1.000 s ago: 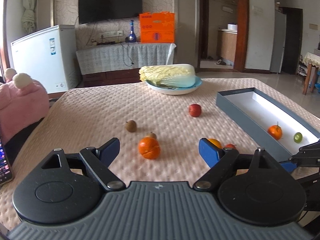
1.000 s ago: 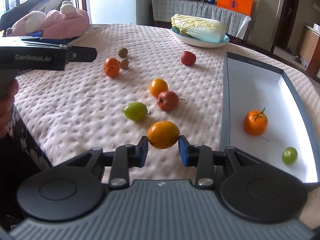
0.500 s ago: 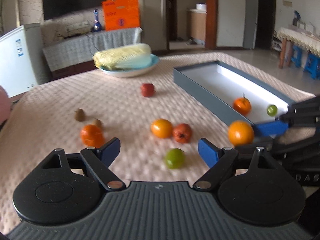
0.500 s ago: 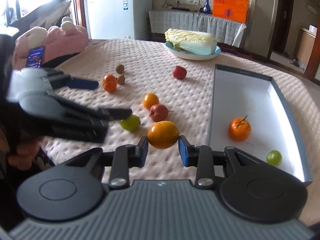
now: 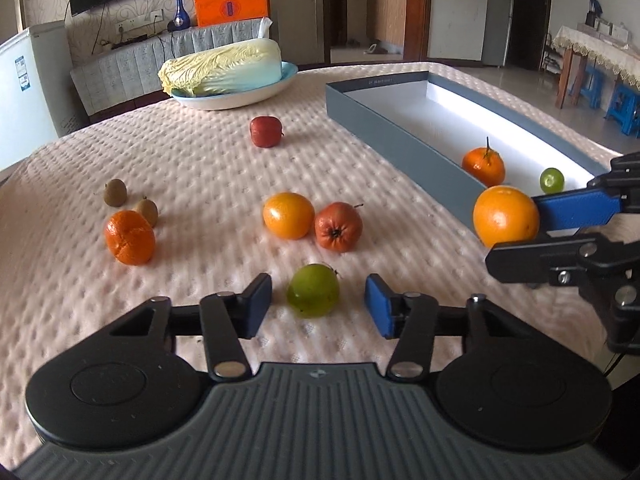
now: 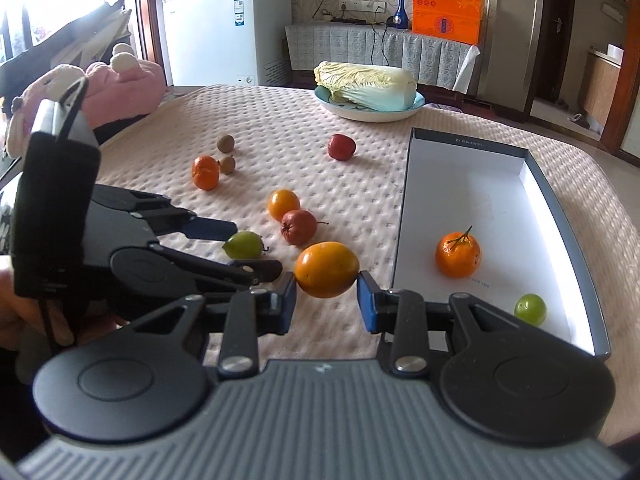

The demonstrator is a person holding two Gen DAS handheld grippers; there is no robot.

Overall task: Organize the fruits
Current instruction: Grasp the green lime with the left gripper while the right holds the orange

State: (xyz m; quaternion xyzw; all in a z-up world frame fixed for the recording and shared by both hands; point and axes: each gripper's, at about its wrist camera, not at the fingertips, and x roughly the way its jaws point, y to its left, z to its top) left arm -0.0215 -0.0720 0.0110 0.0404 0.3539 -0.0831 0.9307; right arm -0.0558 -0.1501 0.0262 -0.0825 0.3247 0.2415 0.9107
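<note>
Right gripper (image 6: pixel 326 292) clamped on an orange (image 6: pixel 327 269), pads pressing its two sides, held above the quilted tablecloth (image 5: pixel 200 160) just left of the grey box (image 6: pixel 560 216). Left gripper (image 5: pixel 318 306) spread wide, straddling a green fruit (image 5: pixel 313 295) that lies on the cloth with a clear gap to each pad. For the carry: best to lift the orange high enough to clear the box's near-left wall, travel right over the white floor, and lower into a bare patch before letting go, since a round fruit dropped from height would likely roll into the others. For the pick on the left: worth centring the green fruit between the pads, dropping to its widest girth and closing gently, so it neither squirts forward nor bruises. Inside the box: a stemmed tangerine (image 6: pixel 457 254) toward the near end and a small green fruit (image 6: pixel 530 309), possibly a grape or jujube, too small to tell, in the near-right corner, the far half bare. On the cloth: another orange (image 5: pixel 288 215) touching a red apple-like fruit (image 5: pixel 338 226), a mandarin (image 5: pixel 129 237) at left beside two kiwis (image 5: pixel 115 192), a red fruit (image 5: pixel 265 131) farther off. Far side: a napa cabbage (image 5: pixel 224 66) resting in a shallow bowl (image 5: pixel 240 98).
</note>
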